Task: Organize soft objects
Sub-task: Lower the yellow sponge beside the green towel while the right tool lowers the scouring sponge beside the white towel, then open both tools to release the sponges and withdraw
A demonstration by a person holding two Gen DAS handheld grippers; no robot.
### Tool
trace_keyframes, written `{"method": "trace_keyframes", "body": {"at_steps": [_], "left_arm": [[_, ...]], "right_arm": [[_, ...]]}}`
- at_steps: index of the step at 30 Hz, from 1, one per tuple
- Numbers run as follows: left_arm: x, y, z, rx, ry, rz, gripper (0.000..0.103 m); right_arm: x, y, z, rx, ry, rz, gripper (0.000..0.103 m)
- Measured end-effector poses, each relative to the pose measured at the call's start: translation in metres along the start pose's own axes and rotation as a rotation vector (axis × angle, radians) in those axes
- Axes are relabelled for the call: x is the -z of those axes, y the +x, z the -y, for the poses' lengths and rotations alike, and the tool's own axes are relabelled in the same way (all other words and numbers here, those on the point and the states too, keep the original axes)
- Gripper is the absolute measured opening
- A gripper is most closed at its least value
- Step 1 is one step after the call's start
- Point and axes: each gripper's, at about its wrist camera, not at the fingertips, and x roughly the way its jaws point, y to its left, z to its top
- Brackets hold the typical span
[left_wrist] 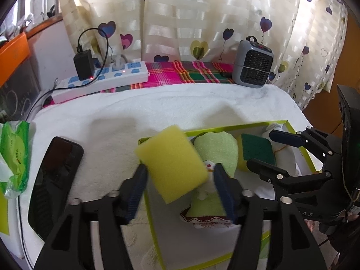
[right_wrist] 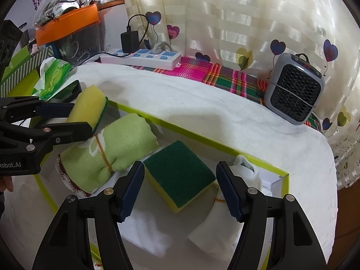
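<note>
A shallow box with a lime-green rim lies on a white towel. In it are a rolled green cloth bound with a rubber band, a green-topped sponge and a rolled white cloth. My right gripper hovers open over the green-topped sponge, its pads apart from the sponge's sides. My left gripper stands wide open at the box's left end. A yellow sponge sits tilted between its fingers, with a gap at the right pad. From the right wrist, that sponge shows a green edge.
A black phone and a green tissue pack lie left of the box. At the back are a white power strip with a black charger, a grey fan heater on plaid cloth, and a curtain. An orange tray is far left.
</note>
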Motion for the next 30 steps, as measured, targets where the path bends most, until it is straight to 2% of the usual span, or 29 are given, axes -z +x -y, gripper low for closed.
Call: {"method": "trace_keyframes", "body": {"at_steps": [30], "left_arm": [[0.019, -0.038, 0.017, -0.026, -0.008, 0.042, 0.067]], "right_arm": [[0.012, -0.036, -0.003, -0.017, 0.048, 0.05, 0.067]]}}
